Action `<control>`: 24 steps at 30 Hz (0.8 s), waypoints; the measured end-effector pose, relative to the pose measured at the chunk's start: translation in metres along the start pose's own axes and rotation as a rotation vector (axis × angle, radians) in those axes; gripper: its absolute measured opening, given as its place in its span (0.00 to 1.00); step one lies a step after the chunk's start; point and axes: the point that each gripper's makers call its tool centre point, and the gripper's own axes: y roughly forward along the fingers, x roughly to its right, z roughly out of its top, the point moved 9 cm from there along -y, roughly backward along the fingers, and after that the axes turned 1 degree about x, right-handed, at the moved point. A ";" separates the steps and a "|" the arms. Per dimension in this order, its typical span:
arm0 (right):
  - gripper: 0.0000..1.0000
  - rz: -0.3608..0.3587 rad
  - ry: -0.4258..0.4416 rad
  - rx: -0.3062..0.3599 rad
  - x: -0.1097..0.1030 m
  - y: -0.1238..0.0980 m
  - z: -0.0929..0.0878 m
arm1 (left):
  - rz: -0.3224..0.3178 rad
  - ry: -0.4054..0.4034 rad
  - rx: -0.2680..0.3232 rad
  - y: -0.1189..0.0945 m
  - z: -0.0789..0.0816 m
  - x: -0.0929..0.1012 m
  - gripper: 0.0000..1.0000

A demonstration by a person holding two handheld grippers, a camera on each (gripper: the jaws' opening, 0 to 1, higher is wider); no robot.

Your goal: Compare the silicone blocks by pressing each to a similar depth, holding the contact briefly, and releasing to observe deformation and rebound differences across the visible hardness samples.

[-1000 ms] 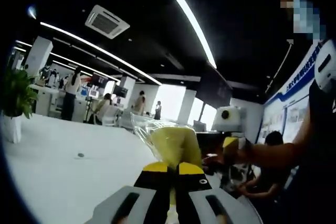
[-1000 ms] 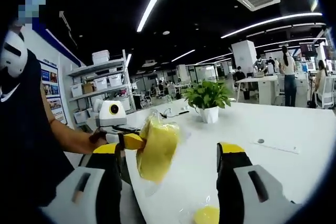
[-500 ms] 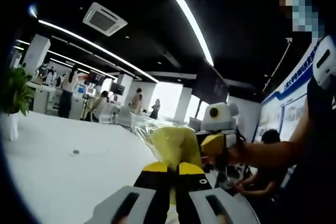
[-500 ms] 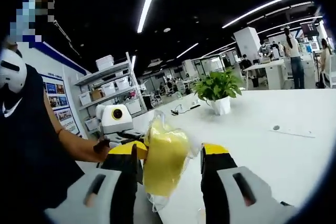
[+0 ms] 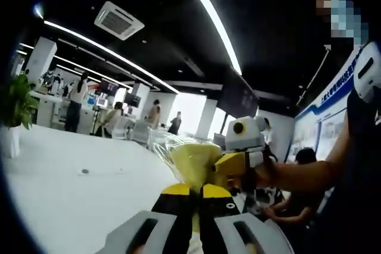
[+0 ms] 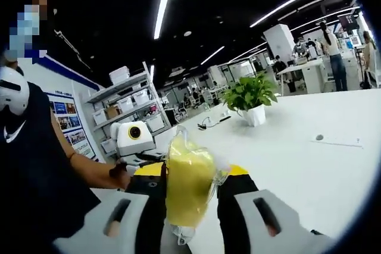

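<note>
A yellow silicone block in a crinkled clear bag hangs above the white table. My left gripper is shut on its lower edge, jaws together. My right gripper comes in from the right and meets the block's side. In the right gripper view the same block stands upright between the jaws of my right gripper. Both jaws touch its faces. The left gripper reaches in from the left, held by a person's hand, and its tips are hidden behind the block.
A potted plant stands on the table, with a small dark spot nearby. Shelves with boxes line the wall. A person's arm crosses at the right. Several people stand far back.
The right gripper's jaws have moved in from wide open and now touch the yellow block on both sides. The left gripper has kept its hold on the block.
</note>
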 end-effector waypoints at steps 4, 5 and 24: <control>0.20 0.008 -0.074 0.012 -0.002 0.000 0.000 | -0.005 -0.005 -0.009 0.000 0.000 0.000 0.00; 0.19 0.007 -0.084 0.011 -0.003 0.000 0.000 | -0.004 -0.004 -0.011 0.000 0.000 0.000 0.00; 0.00 0.026 -0.135 -0.043 -0.009 -0.005 -0.009 | -0.031 0.075 -0.093 0.002 -0.007 0.005 0.02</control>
